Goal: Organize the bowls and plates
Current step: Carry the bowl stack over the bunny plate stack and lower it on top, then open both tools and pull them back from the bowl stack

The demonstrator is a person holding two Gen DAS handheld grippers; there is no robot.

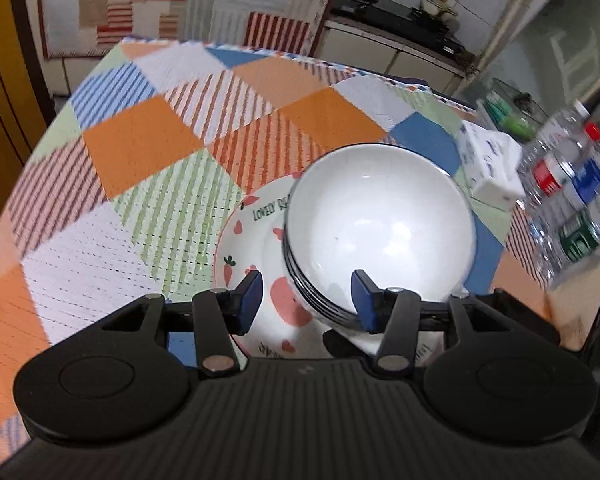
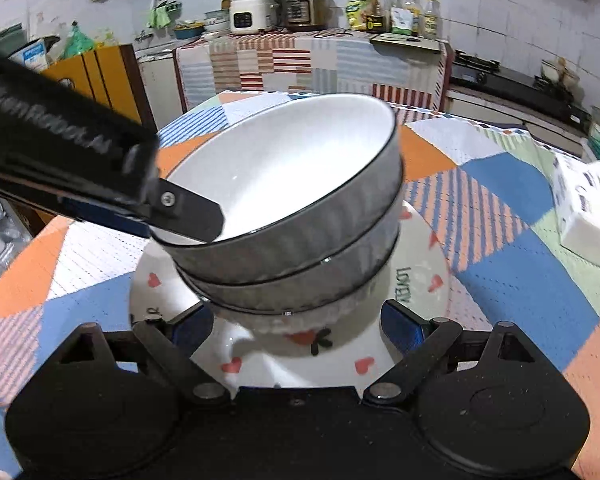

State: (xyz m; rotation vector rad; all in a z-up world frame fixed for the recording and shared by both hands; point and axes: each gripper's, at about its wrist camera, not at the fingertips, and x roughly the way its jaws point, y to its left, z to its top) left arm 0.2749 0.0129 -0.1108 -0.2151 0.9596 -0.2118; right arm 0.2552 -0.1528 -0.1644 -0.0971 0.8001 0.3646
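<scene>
With the grey bowls stacked on the heart-print plate, stacking looks done; left gripper loose astride the top rim, right gripper wide, empty.

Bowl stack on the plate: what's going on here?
A person works with two handheld grippers. The left gripper straddles the near rim of the top bowl, one finger inside, jaws open and not clamping it. That bowl sits tilted on the stack of bowls, which stands on a heart-patterned plate on the checked tablecloth. The right gripper hangs open by the plate's near edge.
</scene>
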